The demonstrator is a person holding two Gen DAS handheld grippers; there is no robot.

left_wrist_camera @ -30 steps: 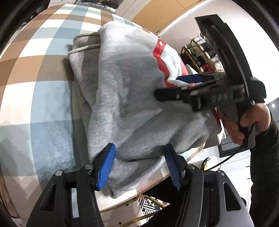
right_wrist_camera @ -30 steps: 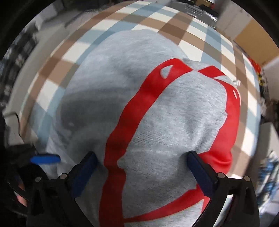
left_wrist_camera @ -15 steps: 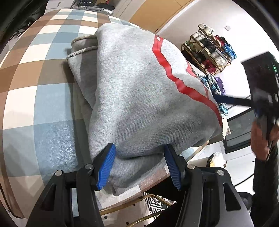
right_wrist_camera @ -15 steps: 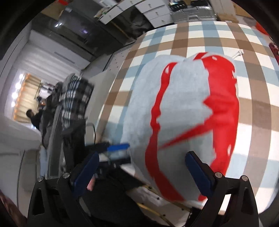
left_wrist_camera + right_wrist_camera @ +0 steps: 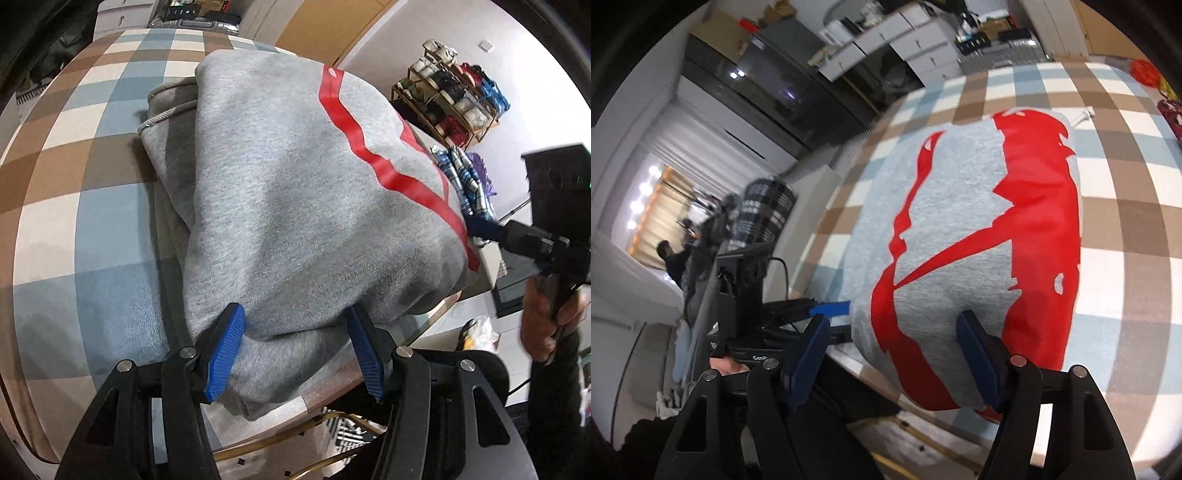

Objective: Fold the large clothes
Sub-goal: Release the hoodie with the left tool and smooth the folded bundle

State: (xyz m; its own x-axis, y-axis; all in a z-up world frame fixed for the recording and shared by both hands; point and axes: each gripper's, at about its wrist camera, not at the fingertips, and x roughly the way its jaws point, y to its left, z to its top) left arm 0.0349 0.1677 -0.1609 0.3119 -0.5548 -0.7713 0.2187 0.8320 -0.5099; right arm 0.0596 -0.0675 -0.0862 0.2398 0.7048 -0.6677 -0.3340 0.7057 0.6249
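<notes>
Left wrist view: my left hand-held gripper point(image 5: 295, 347) sits about half open at the near edge of the grey sweatshirt point(image 5: 295, 206), blue pads either side of the folded hem. Cannot tell whether the pads actually press the cloth. It looks the same as a second ago.

Sweatshirt is a thick folded bundle on the checked bench point(image 5: 74, 206), near end right at the bench edge, red print point(image 5: 1041, 229) facing up, drawstring point(image 5: 166, 114) poking out at the far left corner.

What changed: a second ago my right hand-held gripper point(image 5: 894, 354) was over the middle of the bundle with jaws wide. It has since swung out past the right corner and now faces back across the bench. Jaws have just been closing. Right pad point(image 5: 975, 354) sits against the near corner of the fabric, left pad off the bench edge in free air. The corner lies between them, not clamped.

My read: the last fold is set, so I'm now framing the near end from both sides. Next is probably a two-handed grab to square up or lift the stack. Risk: the bundle overhangs slightly, so a one-sided pull could drag it off.
</notes>
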